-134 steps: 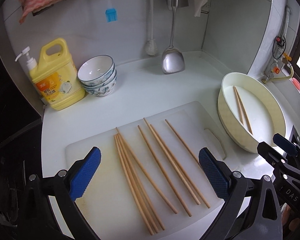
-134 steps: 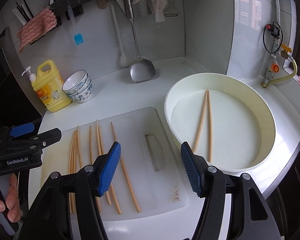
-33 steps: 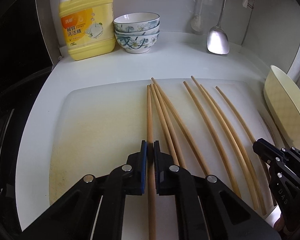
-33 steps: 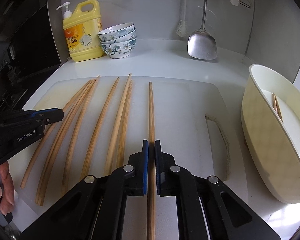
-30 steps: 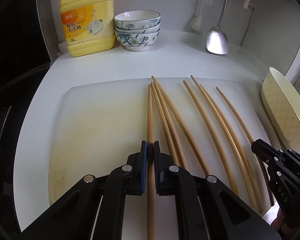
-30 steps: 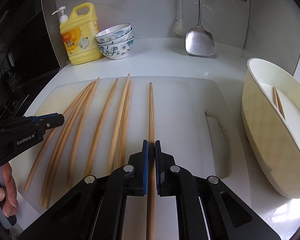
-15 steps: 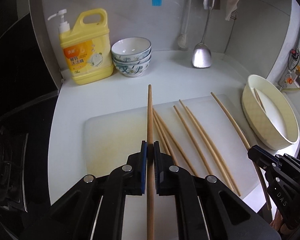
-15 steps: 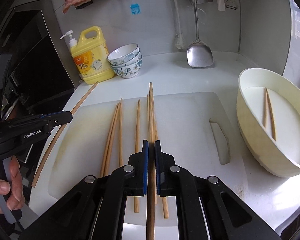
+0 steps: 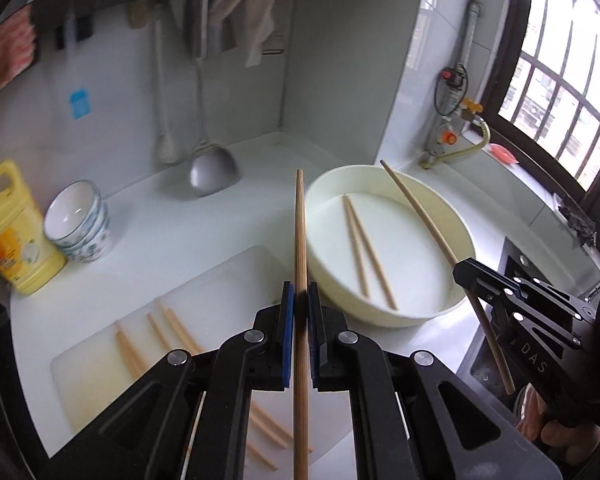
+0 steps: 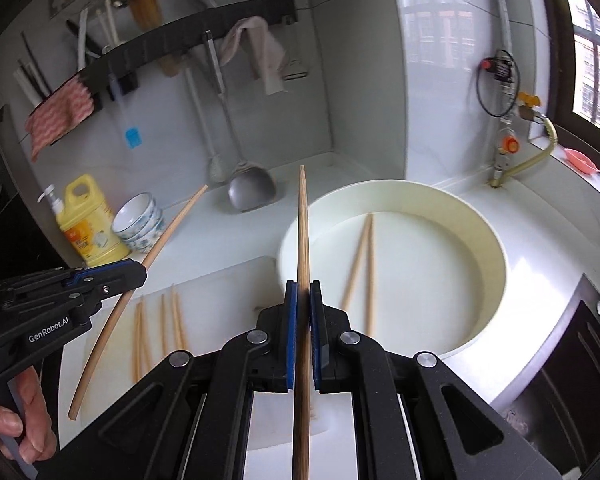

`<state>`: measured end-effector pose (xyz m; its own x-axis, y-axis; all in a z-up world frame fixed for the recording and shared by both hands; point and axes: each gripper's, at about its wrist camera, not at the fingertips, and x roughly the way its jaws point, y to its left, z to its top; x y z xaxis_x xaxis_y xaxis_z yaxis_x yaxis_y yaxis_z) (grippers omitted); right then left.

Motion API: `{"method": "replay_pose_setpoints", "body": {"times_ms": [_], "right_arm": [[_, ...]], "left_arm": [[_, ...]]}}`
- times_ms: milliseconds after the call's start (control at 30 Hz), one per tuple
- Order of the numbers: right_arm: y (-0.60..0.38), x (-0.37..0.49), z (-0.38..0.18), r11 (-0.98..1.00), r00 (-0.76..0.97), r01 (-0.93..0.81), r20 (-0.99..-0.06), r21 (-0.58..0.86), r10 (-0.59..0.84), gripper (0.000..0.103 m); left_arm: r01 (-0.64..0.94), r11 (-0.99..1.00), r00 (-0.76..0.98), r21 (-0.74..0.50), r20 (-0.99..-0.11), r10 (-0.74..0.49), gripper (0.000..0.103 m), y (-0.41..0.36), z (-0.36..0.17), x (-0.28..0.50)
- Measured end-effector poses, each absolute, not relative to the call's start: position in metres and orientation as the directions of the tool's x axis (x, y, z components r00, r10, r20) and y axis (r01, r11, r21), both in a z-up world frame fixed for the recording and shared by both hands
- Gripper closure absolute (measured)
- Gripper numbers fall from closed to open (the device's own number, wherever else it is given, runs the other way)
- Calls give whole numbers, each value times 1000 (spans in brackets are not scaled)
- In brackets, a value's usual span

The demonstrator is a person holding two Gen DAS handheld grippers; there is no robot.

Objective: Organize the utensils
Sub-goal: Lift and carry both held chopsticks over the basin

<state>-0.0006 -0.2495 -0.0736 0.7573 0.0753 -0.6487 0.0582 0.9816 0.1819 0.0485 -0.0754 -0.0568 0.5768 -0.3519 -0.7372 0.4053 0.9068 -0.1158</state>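
Now, from left to right:

Detergent bottle: the yellow detergent bottle point(image 9: 10, 236) stands at the far left of the white surface point(image 9: 204, 236), just beside the stacked bowls point(image 9: 78, 224); neither belongs to the step in hand.

Cutting board: the white cutting board point(image 9: 96, 368) lies at the near left, and several loose chopsticks point(image 9: 172, 326) are on it, not yet collected.

Left claw: the left claw point(image 9: 299, 312) is clenched on one chopstick point(image 9: 300, 240), which runs forward between the blue pads and is lifted clear of the board; its far end points beyond the left rim of the basin.

Basin: the round cream basin point(image 10: 496, 264) sits to the right of the board, and two chopsticks point(image 10: 362, 264) lie already on its floor, crossing at a narrow angle.

Right claw: the right claw point(image 10: 303, 316) is also clenched on one raised chopstick point(image 10: 303, 240); in the left wrist view this stick slants over the right part of the basin.

Step in hand: I judge that both sticks are being carried from the board to the basin, so the task is only partly done.

Next move: it probably calls for bringing each stick low over the inside of the basin, more or less parallel to the two that lie there, and then releasing it.

Care: the sticks are long and thin, so a release too high or too near the rim could let one bounce out.
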Motion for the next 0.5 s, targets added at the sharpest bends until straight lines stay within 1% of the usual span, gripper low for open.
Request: {"method": "replay_pose_setpoints", "body": {"times_ms": [133,267,500], "right_arm": [[-304,21,-85,971,751,119,-658,207,48,97],[-341,51,-101,965,740,130,-671,226,57,97],[-371,98,-133,948,694,141,-712,284,110,97]], "left_arm": [[452,887,558,-101,-743,-369,96,-136,-62,77],[473,874,517,-112,-768,-378,96,-182,-75,107],[459,880,466,-119,-812,-353,96,-230,-106,155]]}}
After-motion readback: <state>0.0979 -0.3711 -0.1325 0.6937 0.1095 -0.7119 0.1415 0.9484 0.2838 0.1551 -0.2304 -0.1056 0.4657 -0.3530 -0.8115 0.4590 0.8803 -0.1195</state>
